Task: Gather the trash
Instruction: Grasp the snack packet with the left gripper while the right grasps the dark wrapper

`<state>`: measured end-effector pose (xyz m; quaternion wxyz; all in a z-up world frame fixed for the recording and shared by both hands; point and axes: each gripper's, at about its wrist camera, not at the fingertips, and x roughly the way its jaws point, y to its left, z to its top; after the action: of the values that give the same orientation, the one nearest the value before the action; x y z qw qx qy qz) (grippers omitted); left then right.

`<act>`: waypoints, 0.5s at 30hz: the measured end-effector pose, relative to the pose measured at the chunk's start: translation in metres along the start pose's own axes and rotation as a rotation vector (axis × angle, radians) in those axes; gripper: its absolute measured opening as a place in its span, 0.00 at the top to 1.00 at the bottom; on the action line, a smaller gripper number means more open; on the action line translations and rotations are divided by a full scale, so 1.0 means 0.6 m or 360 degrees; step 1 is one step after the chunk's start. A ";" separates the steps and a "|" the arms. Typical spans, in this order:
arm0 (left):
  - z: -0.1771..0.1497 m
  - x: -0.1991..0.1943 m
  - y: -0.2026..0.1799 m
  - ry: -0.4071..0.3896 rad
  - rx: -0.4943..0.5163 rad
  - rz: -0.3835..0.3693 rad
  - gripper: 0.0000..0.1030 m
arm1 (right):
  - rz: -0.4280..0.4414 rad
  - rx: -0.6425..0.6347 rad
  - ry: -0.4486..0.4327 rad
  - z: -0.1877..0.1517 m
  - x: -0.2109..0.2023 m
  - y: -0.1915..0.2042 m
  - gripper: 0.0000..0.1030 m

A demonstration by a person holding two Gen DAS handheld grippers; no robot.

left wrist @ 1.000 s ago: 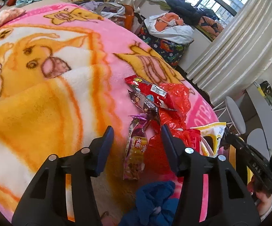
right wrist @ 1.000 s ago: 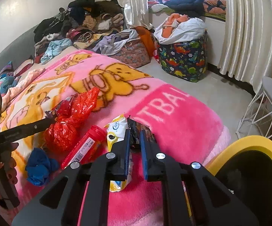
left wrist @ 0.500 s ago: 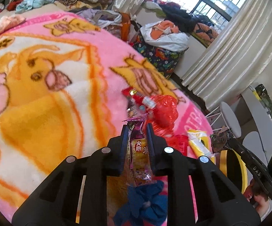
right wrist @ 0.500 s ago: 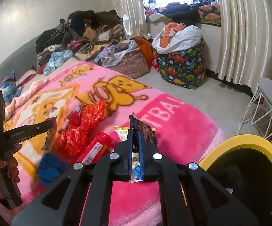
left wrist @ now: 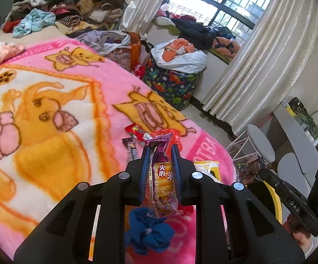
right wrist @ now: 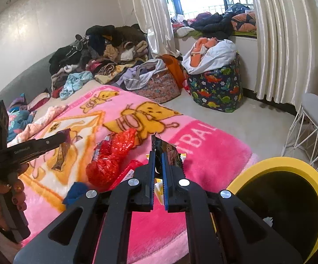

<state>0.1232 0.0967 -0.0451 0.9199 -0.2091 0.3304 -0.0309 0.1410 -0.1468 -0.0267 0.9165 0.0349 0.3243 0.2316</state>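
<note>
Pinching a purple and yellow snack wrapper (left wrist: 162,181), the left gripper (left wrist: 159,165) has its blue pads pressed against both long edges, so the packet hangs clear above the pink blanket (left wrist: 71,92). Its long axis runs along the fingers, crimped purple end pointing away and up, torn end drooping back toward the camera over a blue cloth (left wrist: 147,234). Over on the other side, the right gripper (right wrist: 158,160) is clamped tight on a dark foil wrapper (right wrist: 170,154), which stands nearly upright with its serrated edge poking past the tips. Just beside it on the right waits the yellow-rimmed bin (right wrist: 291,165), likely where both pieces go. Left on the blanket are a red plastic bag (right wrist: 112,158), a red packet (left wrist: 136,131) and a dark bar wrapper (left wrist: 131,150).
</note>
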 end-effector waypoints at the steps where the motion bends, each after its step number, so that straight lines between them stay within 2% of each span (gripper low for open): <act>1: 0.000 -0.002 -0.004 -0.0004 0.0005 -0.0007 0.86 | 0.0000 -0.0001 -0.0005 0.000 -0.004 0.000 0.94; 15: -0.019 -0.022 -0.075 -0.0006 0.0101 -0.0112 0.86 | 0.0002 0.0027 -0.0069 -0.009 -0.066 0.000 0.94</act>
<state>0.1096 0.0540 -0.0266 0.9249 -0.1915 0.3201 -0.0734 0.1108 -0.1652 -0.0080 0.9228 0.0480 0.3062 0.2287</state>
